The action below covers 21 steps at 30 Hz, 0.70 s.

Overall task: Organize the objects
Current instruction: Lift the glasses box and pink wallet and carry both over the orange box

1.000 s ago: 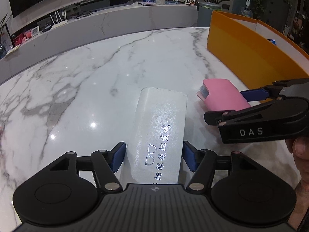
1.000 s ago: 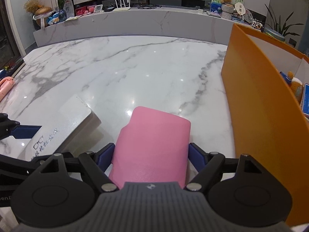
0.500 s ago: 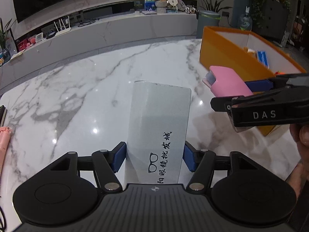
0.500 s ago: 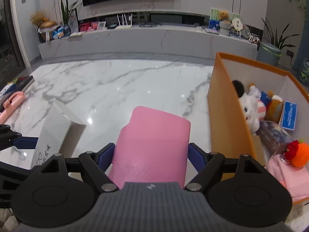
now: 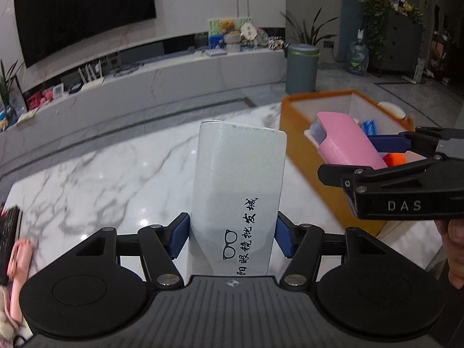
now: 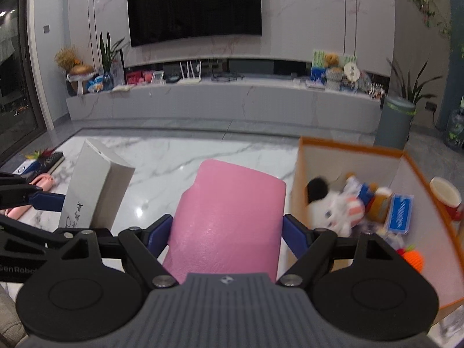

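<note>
Left gripper (image 5: pixel 230 237) clamped on a white box (image 5: pixel 237 185) printed with a glasses symbol and dark characters; the blue fingers (image 5: pixel 178 239) press its two long sides near the printed end, and the rest of the box projects forward, clear of the marble desk (image 5: pixel 116 179). Right gripper (image 6: pixel 224 236) likewise closed on a pink case (image 6: pixel 229 220) — its fingers (image 6: pixel 158 236) bear on the case's flanks close to the near end, the far end jutting ahead above the desk, just left of the orange bin (image 6: pixel 301 174). The bin holds a white plush toy (image 6: pixel 339 207), a blue packet (image 6: pixel 400 211) and other items, blurred and perhaps partly hidden. A person's hand (image 5: pixel 455 249) grips the right tool.
</note>
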Available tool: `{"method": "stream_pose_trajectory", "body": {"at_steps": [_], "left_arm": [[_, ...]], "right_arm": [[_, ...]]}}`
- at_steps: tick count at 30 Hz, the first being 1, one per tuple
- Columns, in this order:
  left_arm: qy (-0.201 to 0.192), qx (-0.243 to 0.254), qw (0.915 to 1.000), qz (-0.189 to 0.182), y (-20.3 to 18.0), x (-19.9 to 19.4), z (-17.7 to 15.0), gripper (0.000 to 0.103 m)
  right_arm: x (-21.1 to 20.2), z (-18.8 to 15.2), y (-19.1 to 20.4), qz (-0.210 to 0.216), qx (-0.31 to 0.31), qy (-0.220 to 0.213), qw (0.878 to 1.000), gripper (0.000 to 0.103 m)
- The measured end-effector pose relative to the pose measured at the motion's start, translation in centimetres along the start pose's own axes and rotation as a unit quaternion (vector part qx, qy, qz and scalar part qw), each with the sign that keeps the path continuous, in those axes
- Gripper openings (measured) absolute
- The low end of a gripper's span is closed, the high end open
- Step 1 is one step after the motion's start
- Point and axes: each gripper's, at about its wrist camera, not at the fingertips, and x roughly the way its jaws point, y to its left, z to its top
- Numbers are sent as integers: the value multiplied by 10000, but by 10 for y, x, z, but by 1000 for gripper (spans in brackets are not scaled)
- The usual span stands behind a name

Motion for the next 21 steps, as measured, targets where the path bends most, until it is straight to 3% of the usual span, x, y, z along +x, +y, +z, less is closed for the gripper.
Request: {"method": "stream_pose_trajectory", "body": {"at_steps": [10, 21], "left_arm": [[-587, 241, 9973, -358, -55, -13, 58, 71], [-1315, 447, 9880, -682, -101, -31, 116, 71]], "right_arm": [[-47, 30, -53, -416, -51, -453, 9981, 81], [-106, 75, -108, -902, -180, -938, 9913, 81]]}}
